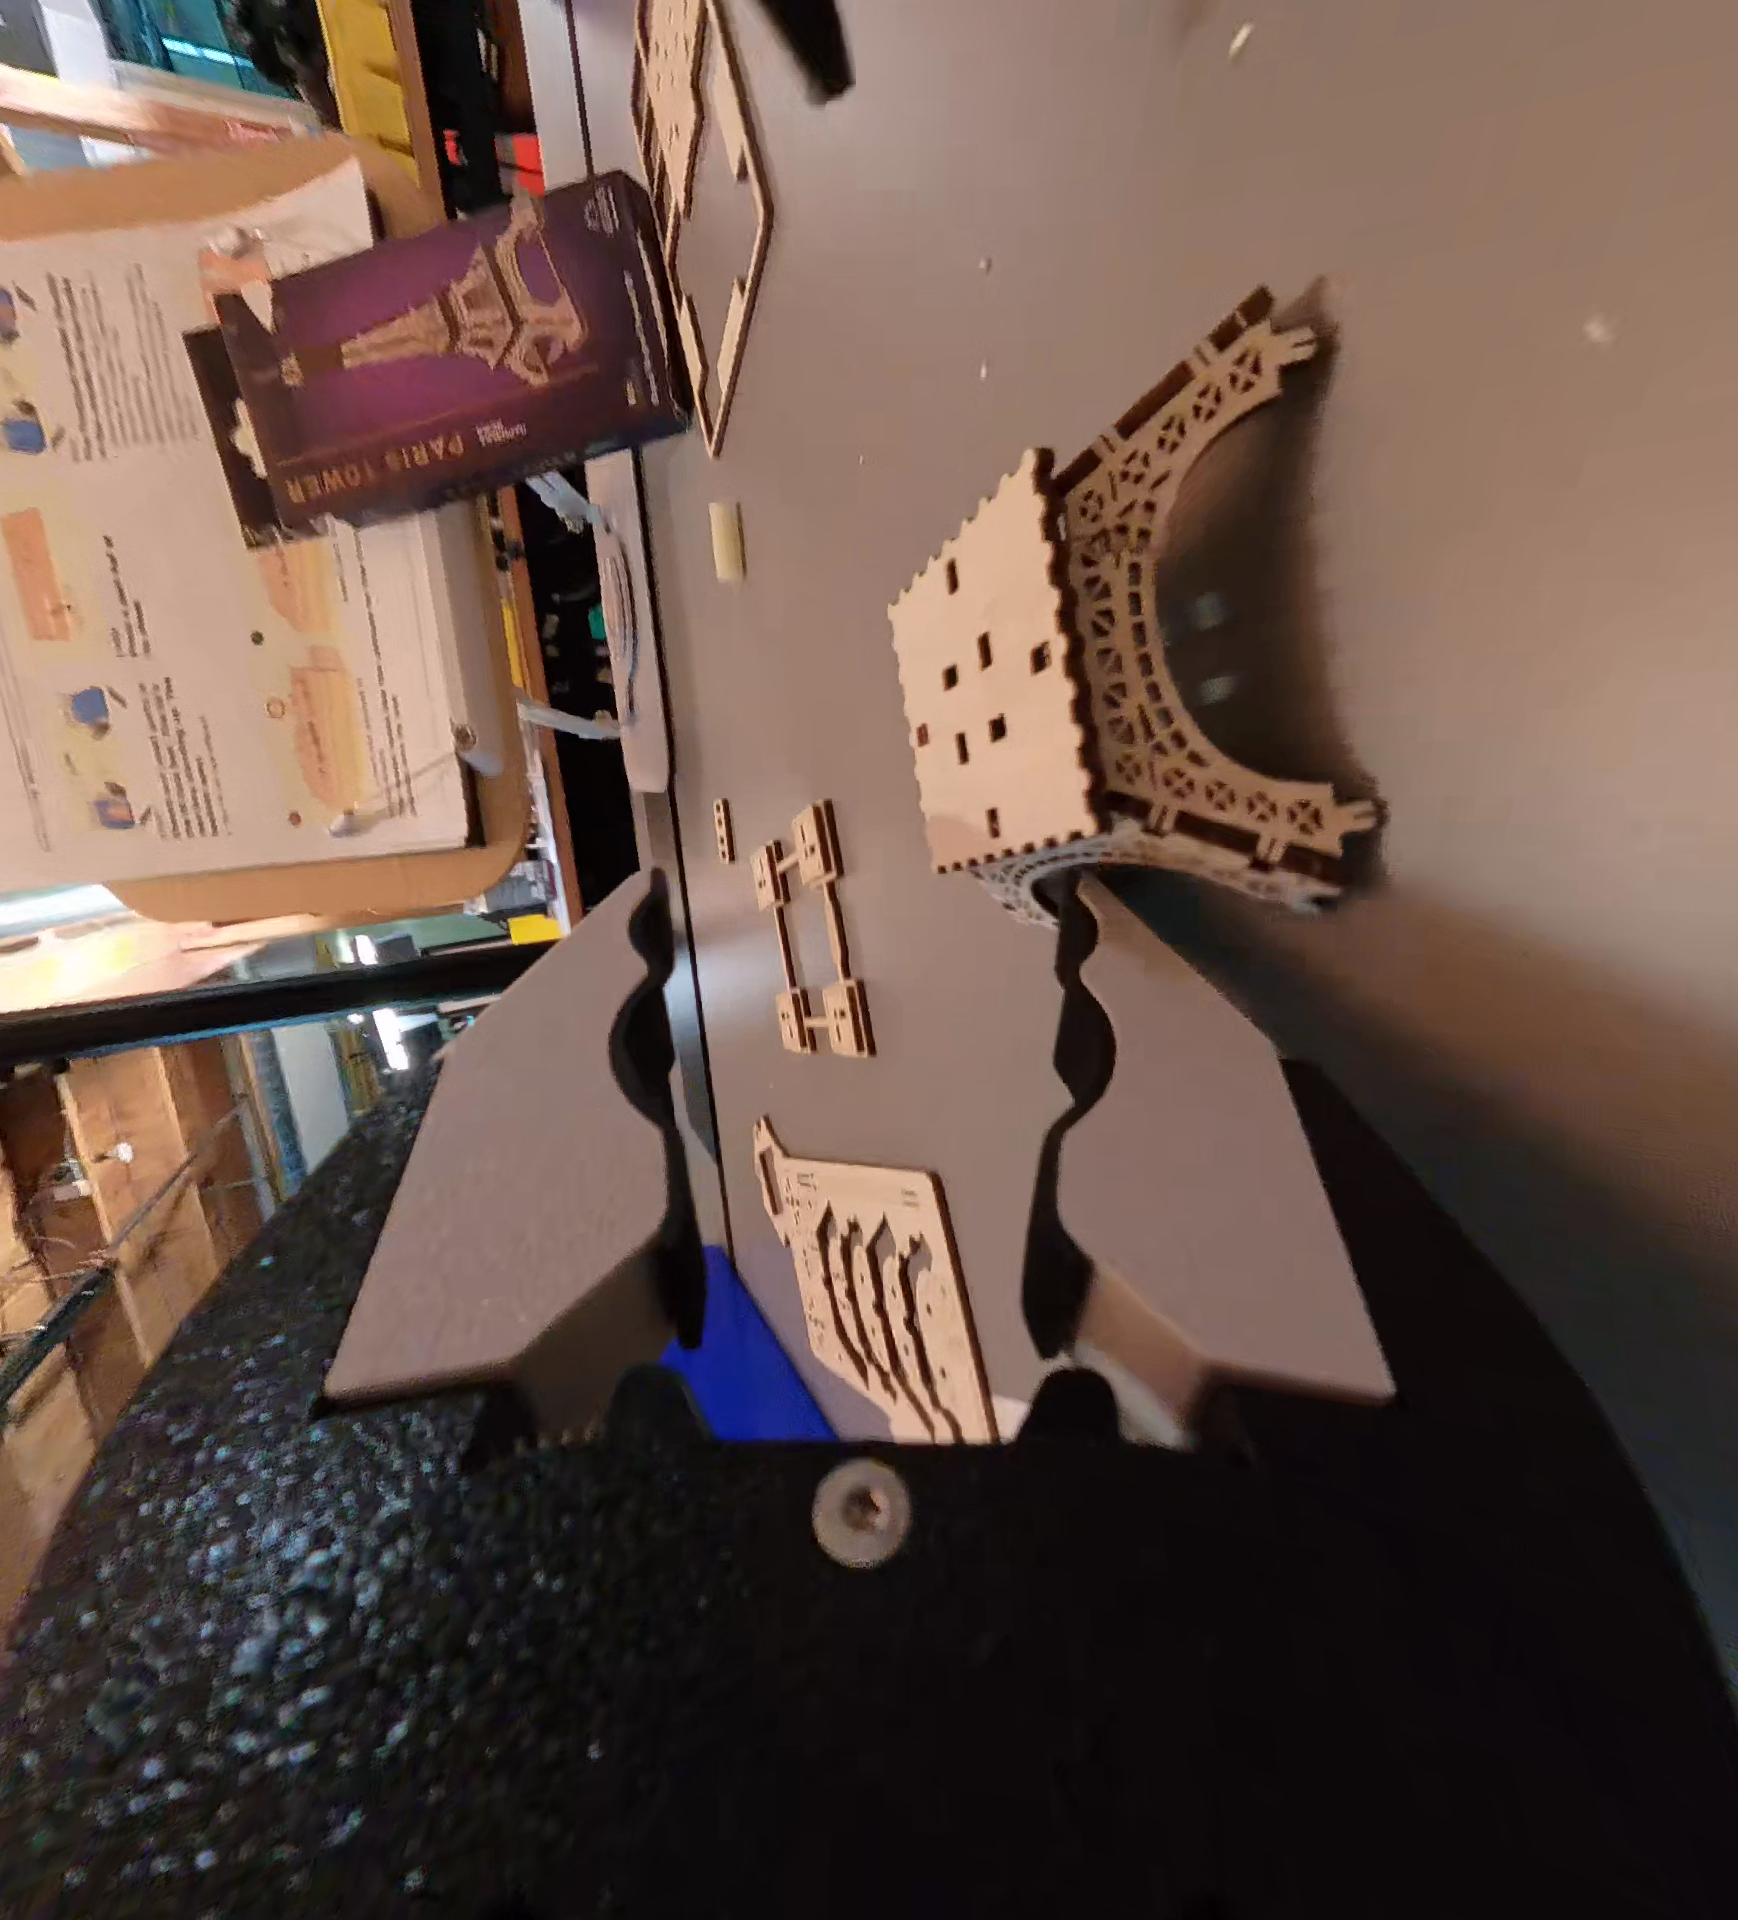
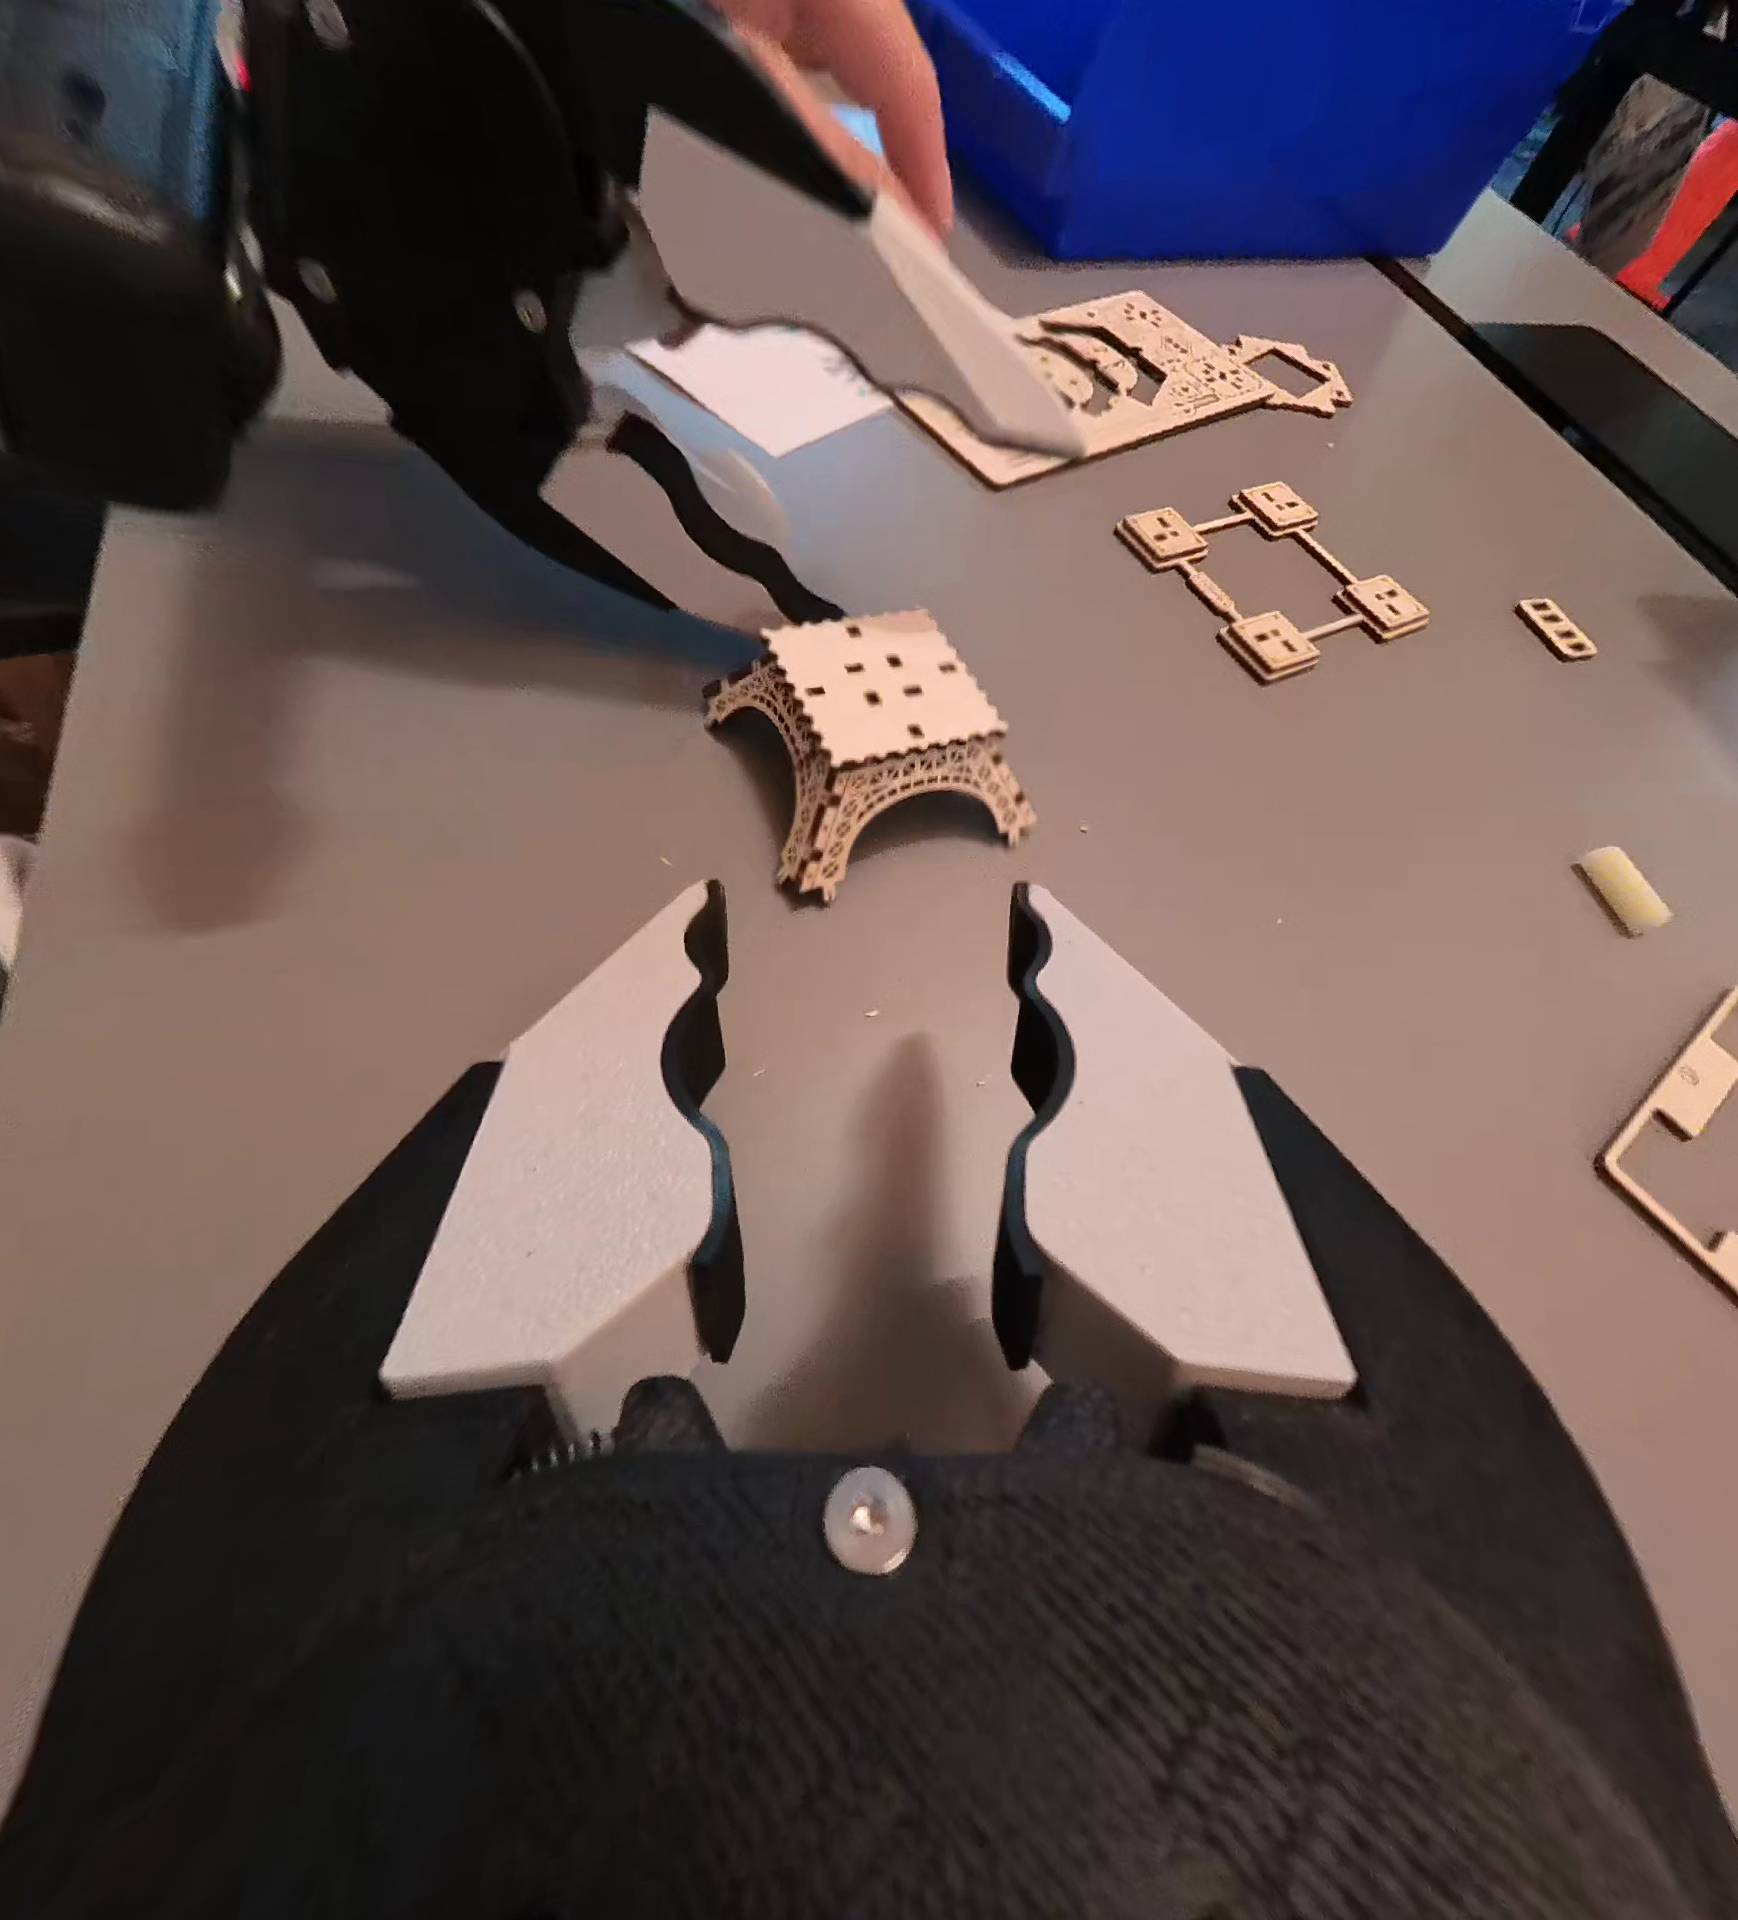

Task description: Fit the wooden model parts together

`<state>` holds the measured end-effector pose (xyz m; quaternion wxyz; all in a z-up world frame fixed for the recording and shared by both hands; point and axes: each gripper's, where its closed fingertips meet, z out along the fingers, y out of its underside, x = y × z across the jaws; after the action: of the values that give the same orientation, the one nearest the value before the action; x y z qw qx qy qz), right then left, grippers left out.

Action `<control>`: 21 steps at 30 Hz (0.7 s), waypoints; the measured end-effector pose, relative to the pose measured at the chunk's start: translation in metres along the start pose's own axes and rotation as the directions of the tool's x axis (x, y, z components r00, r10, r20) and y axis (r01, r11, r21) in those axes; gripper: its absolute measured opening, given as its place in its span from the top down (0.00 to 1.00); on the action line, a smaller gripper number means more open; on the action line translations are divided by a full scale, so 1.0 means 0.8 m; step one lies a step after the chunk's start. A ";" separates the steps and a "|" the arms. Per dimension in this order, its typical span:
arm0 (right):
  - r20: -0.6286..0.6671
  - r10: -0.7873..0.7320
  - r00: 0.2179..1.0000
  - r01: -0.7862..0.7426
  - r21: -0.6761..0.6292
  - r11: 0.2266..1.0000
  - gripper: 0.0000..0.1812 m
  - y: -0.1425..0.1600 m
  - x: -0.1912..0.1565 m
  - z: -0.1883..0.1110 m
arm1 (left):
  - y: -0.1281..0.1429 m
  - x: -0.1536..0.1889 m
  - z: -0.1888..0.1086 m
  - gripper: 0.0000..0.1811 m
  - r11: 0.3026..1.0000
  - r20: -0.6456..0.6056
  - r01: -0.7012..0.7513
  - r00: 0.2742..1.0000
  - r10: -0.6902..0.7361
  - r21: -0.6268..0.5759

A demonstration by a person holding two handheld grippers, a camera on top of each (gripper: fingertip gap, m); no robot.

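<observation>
A wooden tower base [image 2: 875,748], a flat slotted top on four lattice arch legs, stands on the grey table [image 2: 377,810]. My right gripper [image 2: 865,899] is open and empty, just short of the base's near legs. My left gripper [image 2: 943,530] comes in tilted from the far left, open. Its lower fingertip [image 2: 803,608] is at the base's far top edge, and its upper finger hangs over the table. In the left wrist view the base [image 1: 1104,665] lies ahead and to the right of the open left gripper [image 1: 865,904]. A wooden square frame with four corner pads [image 2: 1270,582] [image 1: 813,935] lies beside the base.
A cut-out wooden sheet [image 2: 1125,384], a small slotted strip [image 2: 1556,629], a cream block [image 2: 1623,890] and an emptied frame sheet [image 2: 1717,1174] lie on the right. A blue bin [image 2: 1208,114] stands at the back. A purple kit box [image 1: 460,353] and an instruction sheet [image 1: 169,540] stand beyond the table edge. Spacing between my two grippers at the tips: around 11 centimetres. From either gripper's tips it is about 20 centimetres to the cream block [image 2: 1623,890].
</observation>
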<state>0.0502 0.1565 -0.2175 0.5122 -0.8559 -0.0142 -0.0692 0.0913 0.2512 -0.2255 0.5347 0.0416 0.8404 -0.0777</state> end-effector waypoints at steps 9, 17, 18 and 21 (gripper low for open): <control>0.090 0.117 0.989 -0.113 -0.050 0.992 0.68 0.003 -0.007 0.026 | 0.034 0.014 -0.034 0.54 0.966 -0.189 0.260 0.948 -0.256 -0.005; 0.058 0.064 0.996 -0.059 -0.085 0.995 0.67 0.010 0.007 0.031 | -0.043 -0.027 -0.071 0.60 0.476 -0.600 0.857 0.490 -0.632 0.199; 0.056 0.064 0.996 -0.059 -0.084 0.995 0.67 0.010 0.008 0.032 | -0.050 -0.028 -0.066 0.61 0.447 -0.621 0.874 0.461 -0.634 0.192; 0.048 0.057 0.997 -0.053 -0.090 0.995 0.67 0.011 0.015 0.036 | -0.050 -0.011 -0.040 0.62 0.463 -0.642 0.880 0.414 -0.646 0.102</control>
<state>0.0662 0.1768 -0.2367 0.4747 -0.8795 -0.0005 -0.0339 0.0605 0.2171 -0.2010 0.1628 -0.2234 0.8287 -0.4867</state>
